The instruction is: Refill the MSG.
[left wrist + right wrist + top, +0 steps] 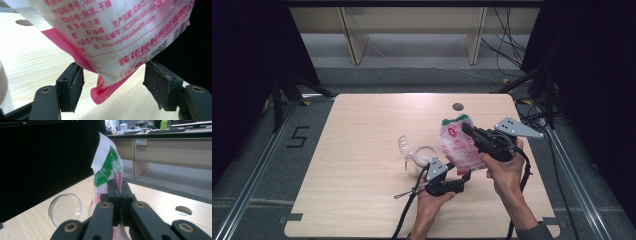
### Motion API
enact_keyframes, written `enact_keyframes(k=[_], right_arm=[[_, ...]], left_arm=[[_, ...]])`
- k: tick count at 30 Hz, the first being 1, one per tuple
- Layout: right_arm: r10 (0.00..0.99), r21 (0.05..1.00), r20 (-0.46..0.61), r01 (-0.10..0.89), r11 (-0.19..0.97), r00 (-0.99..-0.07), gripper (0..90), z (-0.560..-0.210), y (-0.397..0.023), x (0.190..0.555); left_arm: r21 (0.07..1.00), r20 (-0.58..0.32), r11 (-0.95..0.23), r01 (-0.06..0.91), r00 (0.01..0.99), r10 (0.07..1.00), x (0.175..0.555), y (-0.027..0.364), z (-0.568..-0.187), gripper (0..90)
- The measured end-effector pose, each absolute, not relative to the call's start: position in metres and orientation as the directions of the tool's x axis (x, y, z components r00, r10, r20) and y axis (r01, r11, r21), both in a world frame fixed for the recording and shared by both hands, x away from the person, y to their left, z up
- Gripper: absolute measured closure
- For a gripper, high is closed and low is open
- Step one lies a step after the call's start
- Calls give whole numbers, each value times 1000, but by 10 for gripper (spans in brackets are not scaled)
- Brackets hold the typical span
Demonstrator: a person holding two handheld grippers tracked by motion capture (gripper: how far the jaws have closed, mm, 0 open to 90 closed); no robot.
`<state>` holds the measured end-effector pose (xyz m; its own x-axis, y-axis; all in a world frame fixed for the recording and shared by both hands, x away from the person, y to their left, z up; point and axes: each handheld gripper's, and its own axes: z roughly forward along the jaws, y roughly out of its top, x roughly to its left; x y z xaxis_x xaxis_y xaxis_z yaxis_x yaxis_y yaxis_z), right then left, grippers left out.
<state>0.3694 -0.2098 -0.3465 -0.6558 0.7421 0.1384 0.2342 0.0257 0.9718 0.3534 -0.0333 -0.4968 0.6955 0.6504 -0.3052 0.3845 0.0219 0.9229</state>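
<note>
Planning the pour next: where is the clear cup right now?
High view: the clear cup lies on its side at table centre, just left of the pink seasoning bag.

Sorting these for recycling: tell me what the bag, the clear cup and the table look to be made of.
Bag: thin glossy plastic film, translucent with pink and green print; it creases and shows white grains inside.
Cup: clear rigid plastic, probably; see-through wall with a bright rim, though glass cannot be ruled out.
Table: pale wood or wood-look laminate, matte, with straight grain lines.
</note>
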Motion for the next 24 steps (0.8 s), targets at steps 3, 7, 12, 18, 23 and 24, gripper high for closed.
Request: enact_keyframes(k=[3, 7, 12, 18, 23, 24], right_arm=[[750, 967, 160, 253, 11, -642, 900, -349, -212, 367], [757, 969, 147, 245, 18, -636, 900, -354, -218, 368], [759, 965, 165, 263, 9, -630, 900, -363, -223, 368], [769, 956, 192, 292, -6, -610, 900, -382, -233, 365], [775, 958, 183, 288, -1, -604, 900, -397, -240, 360], [772, 961, 182, 278, -7, -609, 900, -397, -241, 359]], left_arm=[[917, -323, 36, 396, 688, 650, 351, -29, -494, 288], [914, -312, 23, 404, 668, 675, 346, -21, -489, 257], [916, -310, 23, 400, 671, 673, 338, -13, -483, 246], [921, -285, -15, 389, 700, 655, 328, -13, -483, 244], [925, -242, -68, 373, 721, 649, 320, -16, -483, 254], [925, -244, -69, 374, 724, 646, 319, -16, -483, 256]])
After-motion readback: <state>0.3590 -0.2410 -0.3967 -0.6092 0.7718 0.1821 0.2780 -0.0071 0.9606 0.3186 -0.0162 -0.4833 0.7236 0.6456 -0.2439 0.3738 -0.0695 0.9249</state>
